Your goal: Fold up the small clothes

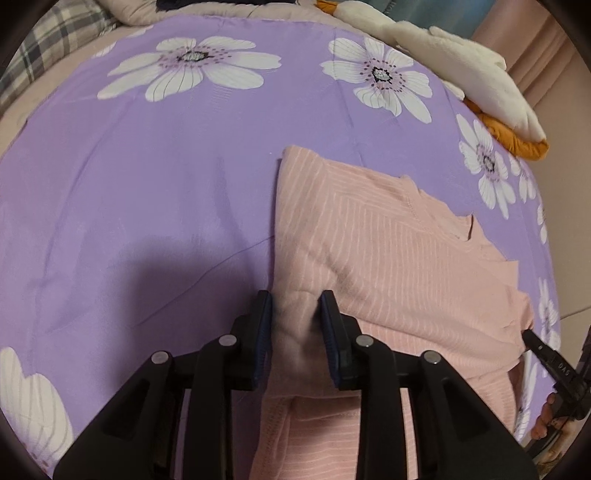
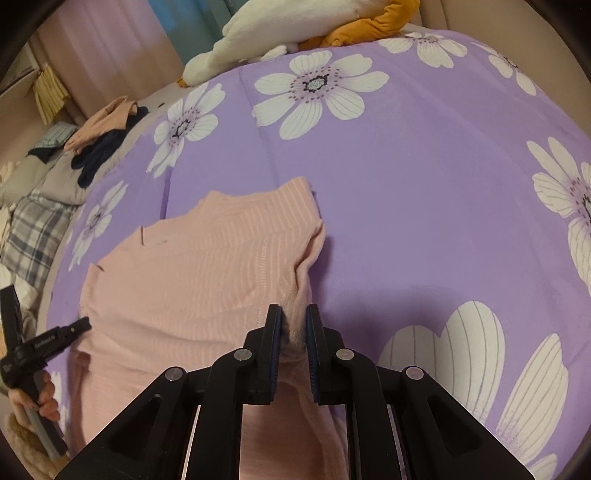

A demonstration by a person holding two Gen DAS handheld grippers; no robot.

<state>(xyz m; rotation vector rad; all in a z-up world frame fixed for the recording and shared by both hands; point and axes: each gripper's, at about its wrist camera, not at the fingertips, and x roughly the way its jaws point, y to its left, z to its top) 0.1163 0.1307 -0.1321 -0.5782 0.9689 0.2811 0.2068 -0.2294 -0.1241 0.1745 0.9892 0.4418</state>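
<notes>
Pink striped shirt (image 1: pixel 388 258) lay on purple flowered bedsheet (image 1: pixel 147 184), toward one edge of it. Left gripper (image 1: pixel 295 310) clenched bunched fold at shirt's one side edge. Right gripper (image 2: pixel 293 314) pinched fabric ridge at opposite side (cloth squeezed thin between pads). White plush toy (image 2: pixel 280 33) sat by sheet's far edge; dark clothes pile (image 2: pixel 99 155), possibly socks, lay off sheet corner.
</notes>
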